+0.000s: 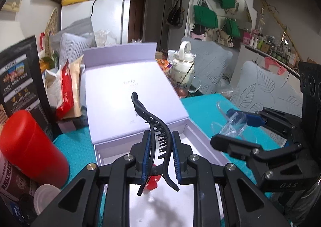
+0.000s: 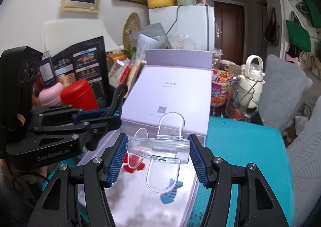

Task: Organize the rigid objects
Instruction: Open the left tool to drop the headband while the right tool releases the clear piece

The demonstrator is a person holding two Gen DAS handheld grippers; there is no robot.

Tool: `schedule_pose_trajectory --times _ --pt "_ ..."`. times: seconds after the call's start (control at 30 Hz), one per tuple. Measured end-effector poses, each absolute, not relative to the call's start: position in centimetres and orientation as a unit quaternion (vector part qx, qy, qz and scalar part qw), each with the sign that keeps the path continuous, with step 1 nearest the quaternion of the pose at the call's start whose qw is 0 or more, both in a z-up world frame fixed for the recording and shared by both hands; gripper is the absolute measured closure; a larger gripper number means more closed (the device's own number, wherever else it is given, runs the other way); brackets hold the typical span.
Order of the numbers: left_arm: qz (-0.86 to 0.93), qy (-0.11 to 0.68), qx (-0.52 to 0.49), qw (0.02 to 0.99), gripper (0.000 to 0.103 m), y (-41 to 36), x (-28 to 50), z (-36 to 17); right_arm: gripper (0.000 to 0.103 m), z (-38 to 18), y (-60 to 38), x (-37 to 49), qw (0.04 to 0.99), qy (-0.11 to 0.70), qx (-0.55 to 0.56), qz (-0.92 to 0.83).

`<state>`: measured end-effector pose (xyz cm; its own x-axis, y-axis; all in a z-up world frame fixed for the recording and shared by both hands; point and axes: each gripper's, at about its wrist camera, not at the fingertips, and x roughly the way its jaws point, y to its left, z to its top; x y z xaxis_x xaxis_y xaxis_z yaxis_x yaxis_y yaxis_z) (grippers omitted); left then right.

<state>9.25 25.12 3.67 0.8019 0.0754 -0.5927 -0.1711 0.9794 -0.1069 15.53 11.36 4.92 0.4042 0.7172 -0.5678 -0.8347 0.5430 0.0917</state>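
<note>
Black plastic is what I have clenched in my left gripper (image 1: 160,153): a long toothed hair clip (image 1: 155,132), centre of the left wrist frame, pads squeezing its curved arms above the open lilac box (image 1: 202,140). I judge it light, stiff but springy, so a grip near the hinge suits it. My right gripper (image 2: 158,151) is closed end to end on a clear plastic airplane toy (image 2: 160,144), mid-frame in the right wrist view, over the box floor, where a red piece (image 2: 133,163) and a blue fishbone piece (image 2: 172,190) lie. It looks light, slick, hard and possibly brittle at the wings; the fuselage is the safe hold.
</note>
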Motion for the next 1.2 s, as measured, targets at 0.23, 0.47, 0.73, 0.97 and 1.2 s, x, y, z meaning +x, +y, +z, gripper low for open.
schedule_pose_trajectory --times 0.23,0.47,0.73,0.97,1.2 --pt "0.075 0.339 -0.084 0.934 0.083 26.1 10.5 1.6 0.042 2.5 12.7 16.9 0.82 0.317 -0.108 0.464" --pt "0.072 0.375 -0.091 0.92 0.083 26.4 11.7 -0.5 0.042 0.6 13.4 18.2 0.814 0.34 -0.1 0.46" --pt "0.075 0.412 -0.117 0.9 0.083 27.1 12.8 -2.8 0.042 -1.1 13.9 19.0 0.807 0.359 -0.105 0.456" --pt "0.09 0.435 -0.121 0.888 0.083 27.5 13.5 -4.1 0.042 -1.7 14.0 19.5 0.803 0.371 -0.109 0.453" --pt "0.099 0.433 -0.109 0.889 0.083 27.1 13.8 -3.8 0.038 -1.7 14.2 19.4 0.805 0.368 -0.119 0.449"
